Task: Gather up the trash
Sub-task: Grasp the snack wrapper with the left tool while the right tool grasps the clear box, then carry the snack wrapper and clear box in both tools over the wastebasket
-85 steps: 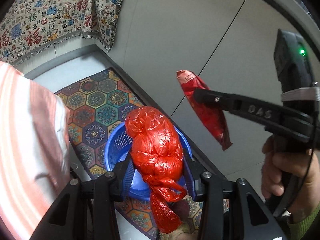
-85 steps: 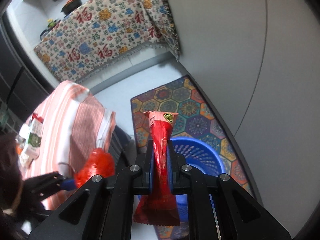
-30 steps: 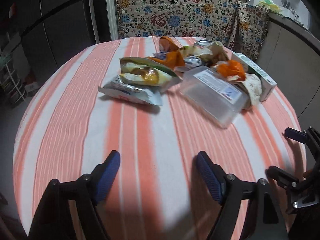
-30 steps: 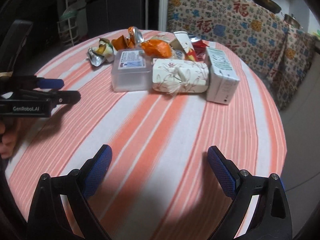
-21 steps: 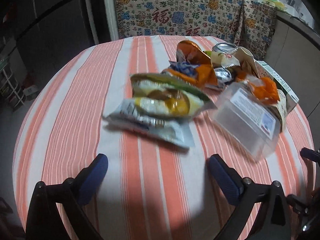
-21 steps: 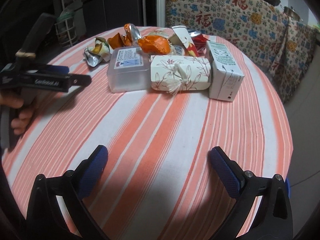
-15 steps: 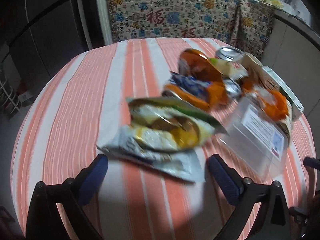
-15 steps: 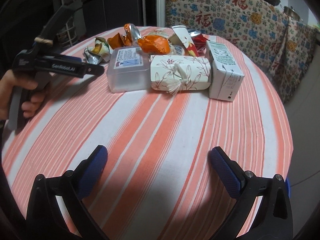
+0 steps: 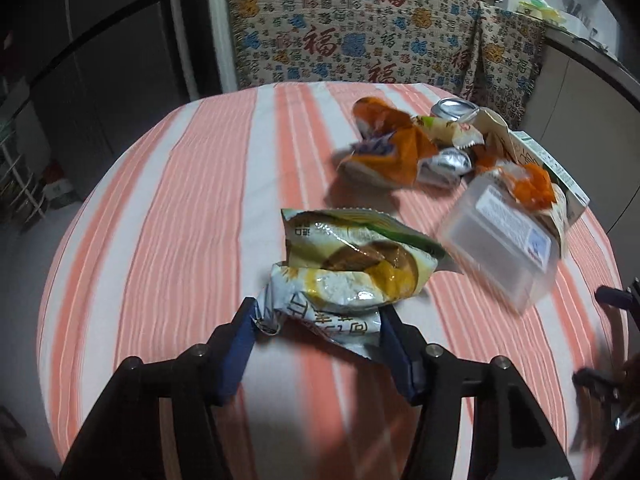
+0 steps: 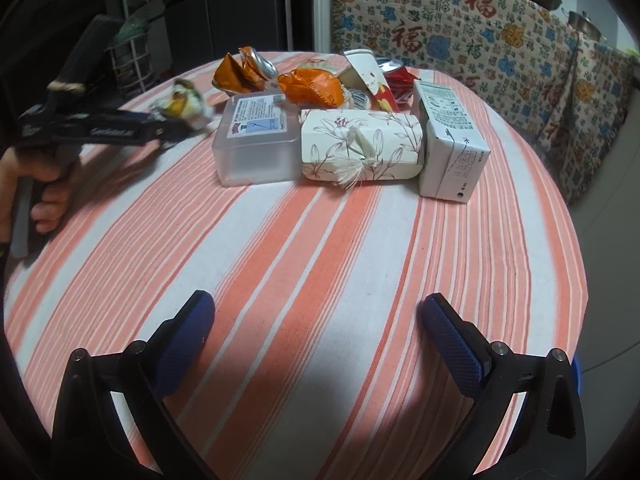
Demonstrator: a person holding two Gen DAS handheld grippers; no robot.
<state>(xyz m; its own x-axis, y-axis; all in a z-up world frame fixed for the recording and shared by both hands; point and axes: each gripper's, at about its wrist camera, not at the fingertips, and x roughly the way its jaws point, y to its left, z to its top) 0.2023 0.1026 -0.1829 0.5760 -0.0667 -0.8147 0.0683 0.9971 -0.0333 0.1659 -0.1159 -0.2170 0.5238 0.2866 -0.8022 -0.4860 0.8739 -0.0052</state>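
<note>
Covering the round table point(image 10: 320, 264) is a striped cloth; left gripper point(image 9: 318, 344) has closed in around the wrapper point(image 9: 352, 276); right gripper point(image 10: 318, 340) gapes.

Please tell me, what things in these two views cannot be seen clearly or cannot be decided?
- Left wrist view: whether the left gripper already pinches the snack wrapper; the wrapper hides the pads.
- Left wrist view: right gripper, cut by the edge and blurred.
- Right wrist view: wrapper at the left gripper tips, motion blurred.
- Right wrist view: items behind the tissue pack, partly hidden.

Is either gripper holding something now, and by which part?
Nothing is firmly held. The left gripper straddles the snack wrappers' near edge, jaws still apart; the right gripper is open.
</note>
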